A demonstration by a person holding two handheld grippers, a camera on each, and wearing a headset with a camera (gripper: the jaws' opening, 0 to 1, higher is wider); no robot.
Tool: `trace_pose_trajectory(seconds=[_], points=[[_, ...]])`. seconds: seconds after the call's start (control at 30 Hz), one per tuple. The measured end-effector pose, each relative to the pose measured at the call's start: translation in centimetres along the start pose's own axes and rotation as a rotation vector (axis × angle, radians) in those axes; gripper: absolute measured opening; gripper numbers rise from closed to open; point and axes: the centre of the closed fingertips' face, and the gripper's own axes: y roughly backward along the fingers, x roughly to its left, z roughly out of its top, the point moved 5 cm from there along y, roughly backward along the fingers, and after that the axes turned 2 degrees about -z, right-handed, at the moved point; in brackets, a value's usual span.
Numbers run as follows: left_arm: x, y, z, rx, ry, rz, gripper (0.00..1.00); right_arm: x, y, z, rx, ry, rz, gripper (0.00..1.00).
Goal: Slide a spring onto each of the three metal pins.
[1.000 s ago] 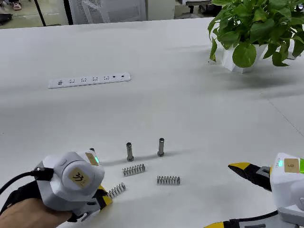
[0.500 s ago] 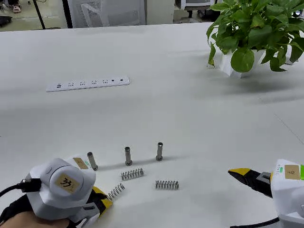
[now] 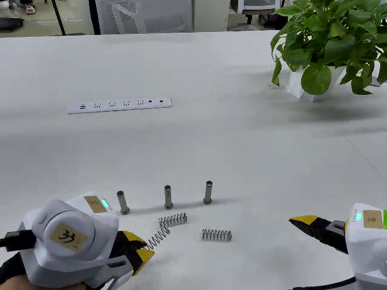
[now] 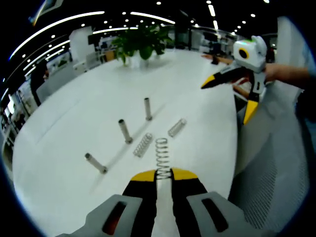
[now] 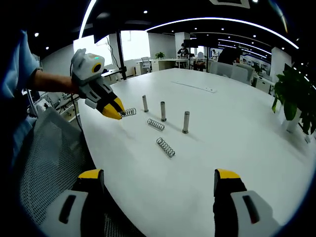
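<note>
My left tongs [image 4: 163, 174] are clenched on one end of a spring [image 4: 162, 155]. The rest of its coil sticks out past the yellow tips and points roughly at the middle pin [image 3: 168, 197]. That pin stands upright on the white table [image 3: 242, 139] and is bare. A second pin [image 3: 123, 202] stands on its left and a third pin [image 3: 208, 192] on its right. Both are bare too, and the three make one row.

A loose spring [image 3: 173, 219] lies flat just on my side of the middle pin, between it and the spring I grip. Another loose spring [image 3: 216, 234] lies flat a little further toward me and to the right of the middle pin.

My right tongs [image 5: 158, 174] are released, with the jaws spread wide and nothing between them. They hang well to the right of the middle pin, nearer to me.

Far beyond the middle pin a white power strip [image 3: 119, 104] lies on the table. A potted plant [image 3: 326, 36] stands far beyond it to the right.
</note>
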Motion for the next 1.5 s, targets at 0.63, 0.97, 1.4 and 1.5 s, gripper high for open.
trace_pose_trajectory(seconds=[0.63,0.97,1.4,1.5], points=[[-4.5,0.2,2.1,-0.150,-0.198,-0.069,0.10,2.0,-1.1,2.2,-0.013,0.000,0.172,0.68],[-6.3,-0.4,2.6,-0.179,-0.229,-0.147,0.10,3.4,-0.7,5.1,-0.065,-0.022,0.334,0.42],[-7.2,-0.4,2.9,-0.210,-0.262,-0.222,0.10,4.7,-0.9,5.7,-0.016,0.001,0.451,0.25],[-7.0,-0.2,2.9,-0.213,-0.271,-0.231,0.10,5.0,-0.9,5.7,-0.011,0.001,0.467,0.22]])
